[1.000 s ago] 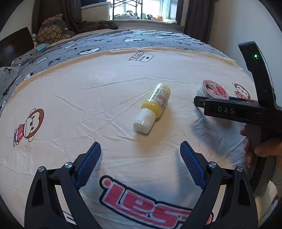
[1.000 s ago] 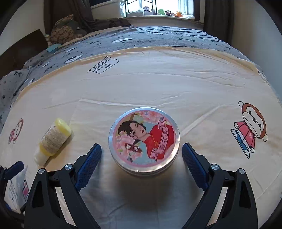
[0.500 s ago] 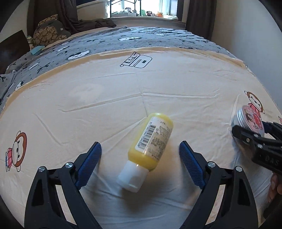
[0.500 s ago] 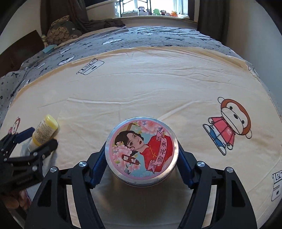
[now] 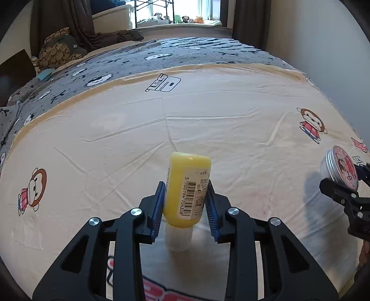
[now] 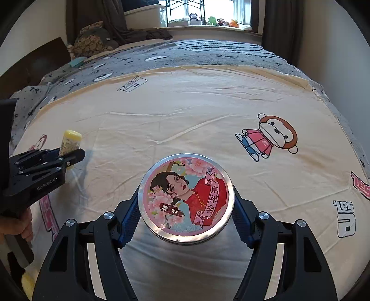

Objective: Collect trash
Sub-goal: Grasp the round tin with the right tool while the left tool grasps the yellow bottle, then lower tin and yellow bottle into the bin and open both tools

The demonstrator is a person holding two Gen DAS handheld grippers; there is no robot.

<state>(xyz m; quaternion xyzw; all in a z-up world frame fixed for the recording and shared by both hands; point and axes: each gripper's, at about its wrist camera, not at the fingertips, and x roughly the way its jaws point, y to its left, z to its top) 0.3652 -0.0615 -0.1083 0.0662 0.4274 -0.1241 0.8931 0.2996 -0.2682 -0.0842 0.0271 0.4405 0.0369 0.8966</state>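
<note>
My left gripper (image 5: 185, 206) is shut on a yellow bottle (image 5: 188, 187) with a white cap and a barcode label, held cap toward me just above the cream sheet (image 5: 208, 120). My right gripper (image 6: 186, 208) is shut on a round silver tin (image 6: 185, 196) with a painted woman on its lid, lifted off the sheet. The tin also shows in the left wrist view (image 5: 340, 166) at the far right. The bottle also shows in the right wrist view (image 6: 69, 141) at the left, in the left gripper (image 6: 67, 157).
The cream sheet with monkey cartoons (image 6: 268, 136) covers a bed. A grey patterned blanket (image 5: 161, 55) lies behind it. A pillow (image 5: 60, 48) and a window sill with toys (image 6: 208, 22) are at the back. A wall (image 5: 323, 46) runs along the right.
My left gripper closed on the yellow bottle and raised it. My right gripper closed on the tin and lifted it off the sheet.
</note>
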